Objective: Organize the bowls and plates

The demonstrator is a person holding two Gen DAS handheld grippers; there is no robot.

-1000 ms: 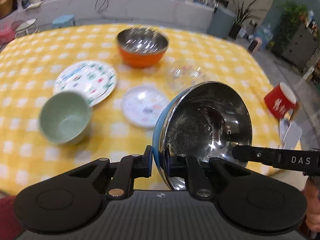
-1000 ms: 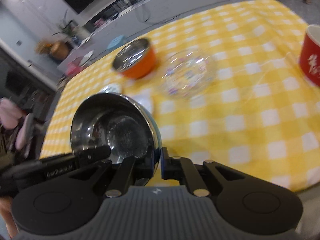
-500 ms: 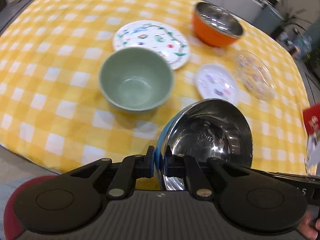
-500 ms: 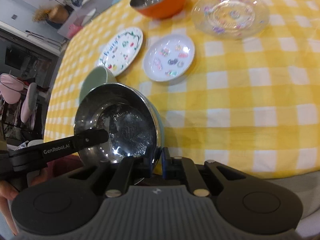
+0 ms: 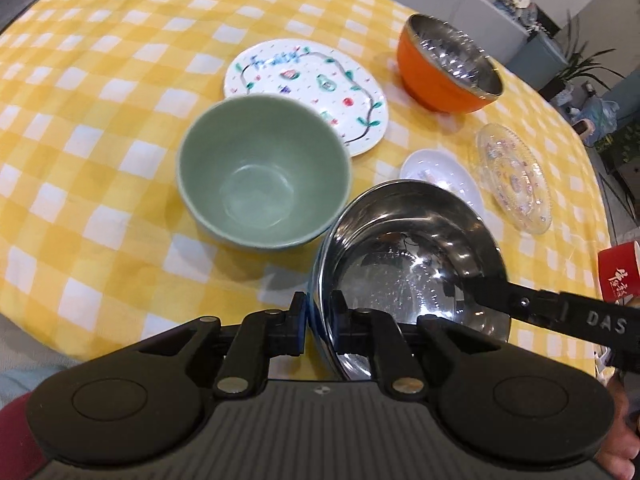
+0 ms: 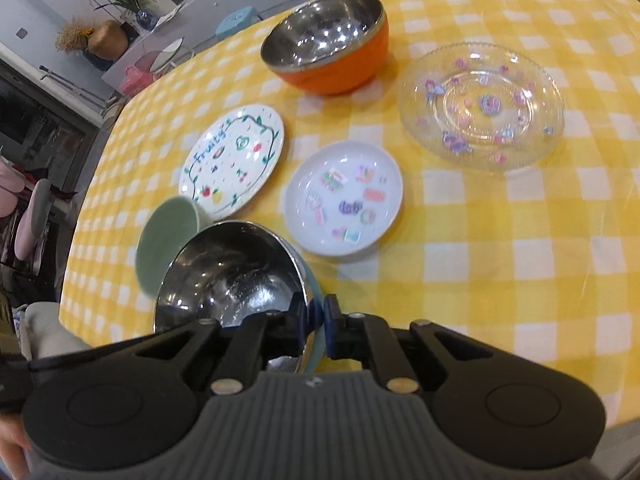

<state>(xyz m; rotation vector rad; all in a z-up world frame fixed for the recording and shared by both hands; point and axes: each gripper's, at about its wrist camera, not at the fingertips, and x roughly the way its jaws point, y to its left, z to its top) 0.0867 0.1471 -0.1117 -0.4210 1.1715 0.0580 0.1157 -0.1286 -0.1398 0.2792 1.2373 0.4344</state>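
A steel bowl with a blue outside [image 5: 408, 264] [image 6: 228, 276] hangs over the near edge of the table, tilted. My left gripper [image 5: 320, 320] pinches its near rim. Those jaws are easing open a little, with the rim still between the pads. My right gripper [image 6: 316, 324] is shut on the opposite rim; its finger [image 5: 540, 308] reaches into the bowl in the left wrist view. Just beyond the held bowl stands a green bowl [image 5: 260, 176] [image 6: 164, 236]. Farther back lie a fruit-print plate [image 5: 312, 84] [image 6: 236, 160] and a small white plate [image 5: 440, 176] [image 6: 344, 196].
An orange bowl with a steel inside [image 5: 444, 68] [image 6: 328, 44] stands at the back. A clear glass plate [image 5: 516, 176] [image 6: 480, 104] lies to the right, and a red cup [image 5: 620, 276] at the right edge. The yellow checked tablecloth [image 5: 80, 160] covers the table.
Both grippers have carried the steel bowl lower and to the left, beside the green bowl. Both views now tip more steeply down onto the table. The grips hold as before.
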